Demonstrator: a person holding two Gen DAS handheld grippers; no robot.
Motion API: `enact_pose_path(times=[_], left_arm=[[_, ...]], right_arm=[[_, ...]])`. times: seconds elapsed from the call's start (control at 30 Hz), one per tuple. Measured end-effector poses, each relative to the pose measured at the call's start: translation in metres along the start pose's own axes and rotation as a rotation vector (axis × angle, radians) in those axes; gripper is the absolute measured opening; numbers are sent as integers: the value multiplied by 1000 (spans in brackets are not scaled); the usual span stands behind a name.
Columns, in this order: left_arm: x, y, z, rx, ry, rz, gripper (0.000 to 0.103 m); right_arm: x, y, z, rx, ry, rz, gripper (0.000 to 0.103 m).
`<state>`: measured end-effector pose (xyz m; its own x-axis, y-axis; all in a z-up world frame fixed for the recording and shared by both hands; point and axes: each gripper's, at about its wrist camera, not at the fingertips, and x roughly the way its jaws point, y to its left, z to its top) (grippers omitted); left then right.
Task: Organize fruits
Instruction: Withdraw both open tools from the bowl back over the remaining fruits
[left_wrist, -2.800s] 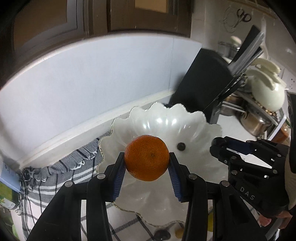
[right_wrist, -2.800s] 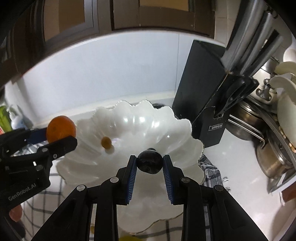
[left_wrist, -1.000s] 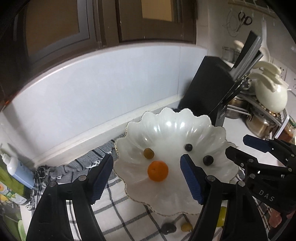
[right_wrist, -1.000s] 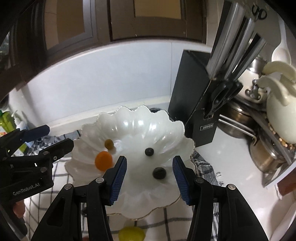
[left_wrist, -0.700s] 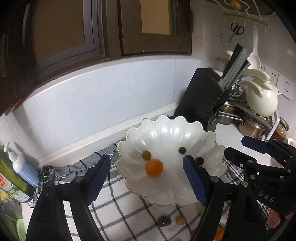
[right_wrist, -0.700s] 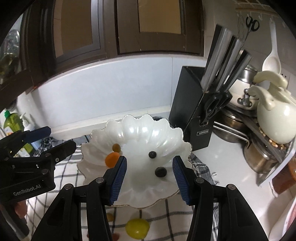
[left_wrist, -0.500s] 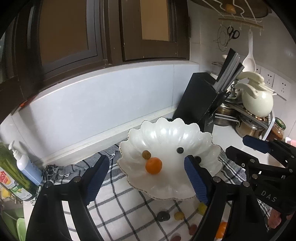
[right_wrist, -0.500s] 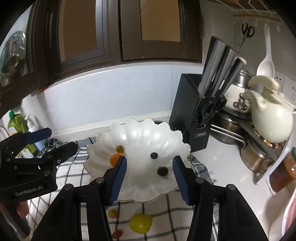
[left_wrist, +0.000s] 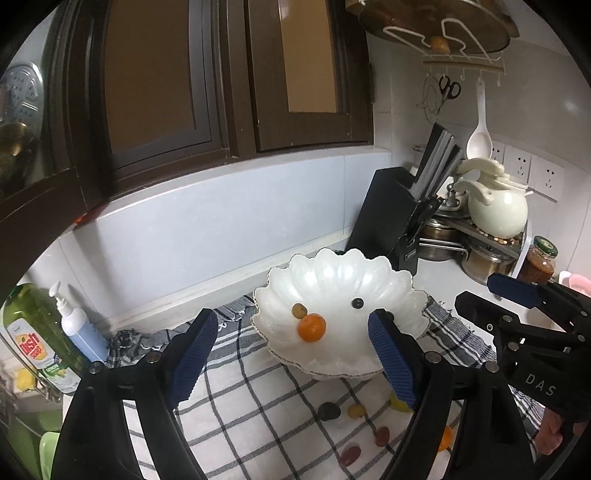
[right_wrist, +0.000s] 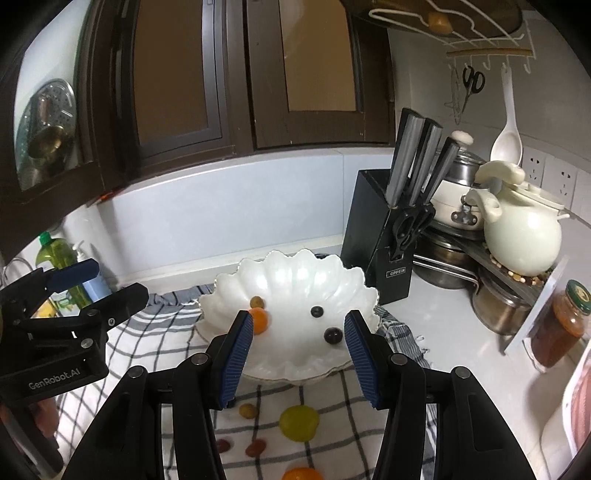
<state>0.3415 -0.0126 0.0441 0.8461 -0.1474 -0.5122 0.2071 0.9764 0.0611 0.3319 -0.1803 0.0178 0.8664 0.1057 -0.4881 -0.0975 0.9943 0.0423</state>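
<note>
A white scalloped bowl (left_wrist: 369, 273) (right_wrist: 295, 273) stands on a checked cloth. In it lie an orange mandarin (left_wrist: 312, 327) (right_wrist: 258, 320), a small olive-coloured fruit (left_wrist: 297, 309) (right_wrist: 256, 302) and two dark round fruits (right_wrist: 317, 311) (right_wrist: 332, 335). My left gripper (left_wrist: 293, 360) is open and empty, above and in front of the bowl. My right gripper (right_wrist: 298, 356) is open and empty, also in front of the bowl. On the cloth lie a yellow fruit (right_wrist: 299, 422), a small tan fruit (right_wrist: 248, 410), reddish fruits (right_wrist: 255, 447) and another orange (right_wrist: 303, 473).
A black knife block (right_wrist: 384, 236) stands right of the bowl. Behind it are steel pots and a cream kettle (right_wrist: 521, 232). A sauce jar (right_wrist: 559, 325) is at far right. Soap bottles (left_wrist: 40, 332) stand at left by the wall.
Both grippers let go of their fruits, the mandarin and a dark fruit, into the bowl, opened, and pulled back and up. More of the cloth and loose fruit shows now.
</note>
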Motion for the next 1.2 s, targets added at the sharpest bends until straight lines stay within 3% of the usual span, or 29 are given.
enact_pose_path(times=[0.53, 0.7, 1.2], left_arm=[[-46, -7, -23, 36, -57, -6, 86], [-48, -10, -34, 49, -42, -26, 86], [-48, -15, -73, 66, 18, -40, 86]], right_arm=[[-45, 8, -26, -16, -33, -19, 53], [-56, 12, -35, -39, -58, -58, 53], [-62, 15, -69, -46, -50, -72, 53]])
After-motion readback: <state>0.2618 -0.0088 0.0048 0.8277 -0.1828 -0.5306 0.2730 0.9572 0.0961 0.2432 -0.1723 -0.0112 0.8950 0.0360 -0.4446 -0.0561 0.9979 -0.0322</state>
